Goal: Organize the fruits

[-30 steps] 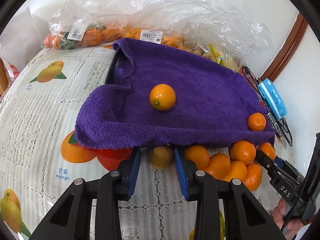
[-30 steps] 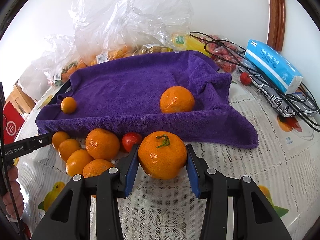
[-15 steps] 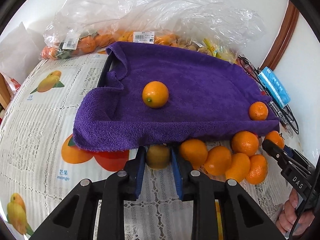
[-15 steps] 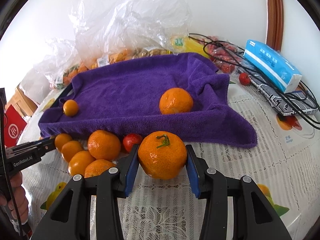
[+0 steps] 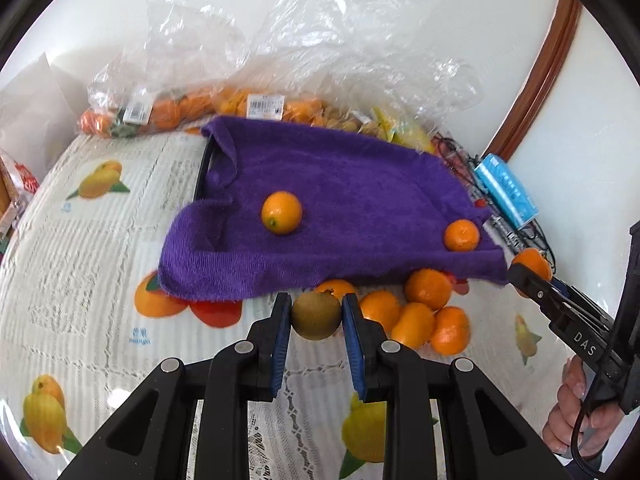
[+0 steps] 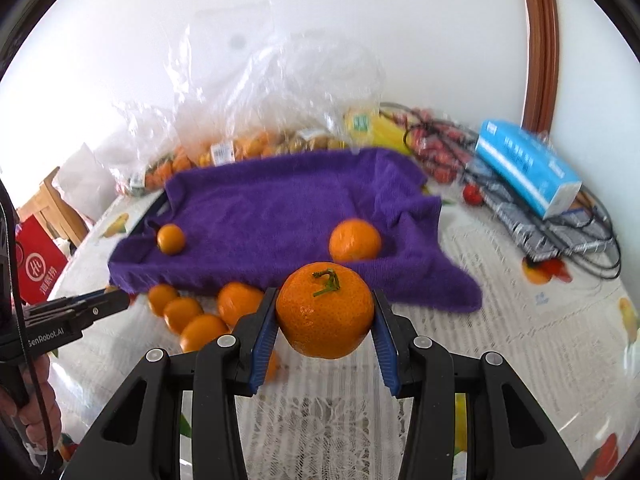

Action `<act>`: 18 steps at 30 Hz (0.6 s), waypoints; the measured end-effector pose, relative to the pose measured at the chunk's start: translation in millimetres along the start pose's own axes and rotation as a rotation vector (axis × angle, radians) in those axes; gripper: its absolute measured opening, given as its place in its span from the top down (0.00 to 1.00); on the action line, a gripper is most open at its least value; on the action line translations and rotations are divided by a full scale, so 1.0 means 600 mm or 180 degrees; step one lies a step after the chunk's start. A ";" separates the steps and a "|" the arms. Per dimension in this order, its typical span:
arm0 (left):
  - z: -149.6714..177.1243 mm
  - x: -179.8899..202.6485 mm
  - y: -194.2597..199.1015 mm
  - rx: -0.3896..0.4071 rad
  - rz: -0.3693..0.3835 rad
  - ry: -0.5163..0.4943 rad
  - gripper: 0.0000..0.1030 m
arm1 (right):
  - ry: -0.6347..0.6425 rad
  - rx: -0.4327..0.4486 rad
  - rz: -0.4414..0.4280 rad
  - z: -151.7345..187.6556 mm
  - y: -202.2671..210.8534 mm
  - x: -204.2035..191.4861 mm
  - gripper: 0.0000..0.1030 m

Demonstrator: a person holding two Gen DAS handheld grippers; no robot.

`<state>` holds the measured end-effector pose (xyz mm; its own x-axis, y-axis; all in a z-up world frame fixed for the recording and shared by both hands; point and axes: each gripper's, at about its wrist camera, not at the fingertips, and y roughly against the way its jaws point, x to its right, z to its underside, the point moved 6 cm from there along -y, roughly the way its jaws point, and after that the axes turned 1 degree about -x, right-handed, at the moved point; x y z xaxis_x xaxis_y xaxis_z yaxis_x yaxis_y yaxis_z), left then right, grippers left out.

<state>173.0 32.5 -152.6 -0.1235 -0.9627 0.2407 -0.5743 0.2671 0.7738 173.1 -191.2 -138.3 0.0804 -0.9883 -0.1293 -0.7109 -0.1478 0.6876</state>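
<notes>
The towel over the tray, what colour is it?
The towel is deep purple; the left wrist view shows it best.

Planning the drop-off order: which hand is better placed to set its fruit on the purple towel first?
Probably right: its tangerine sits just before the towel's front edge. The left gripper, holding a kiwi, looks farther back.

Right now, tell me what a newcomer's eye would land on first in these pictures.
The purple towel spread mid-table grabs attention, with a small orange at its centre and a tangerine near its right edge. Up close, the right tongs clamp a big stemmed tangerine, and the left tongs pinch a brownish-green kiwi beside a heap of loose oranges.
</notes>
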 end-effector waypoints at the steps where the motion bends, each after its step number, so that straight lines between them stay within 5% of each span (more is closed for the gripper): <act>1: -0.007 0.002 0.005 0.0039 -0.0013 -0.0012 0.76 | 0.0019 0.0031 -0.0008 -0.009 0.003 -0.004 0.57; 18: -0.123 -0.009 -0.010 0.0320 -0.0130 0.0095 0.76 | 0.0193 0.0415 -0.0207 -0.129 -0.013 -0.056 0.57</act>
<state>237.1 39.1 -115.4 -0.0751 -0.9706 0.2286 -0.6568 0.2207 0.7211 229.9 -159.5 -83.7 0.1684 -0.9778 -0.1244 -0.7871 -0.2094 0.5802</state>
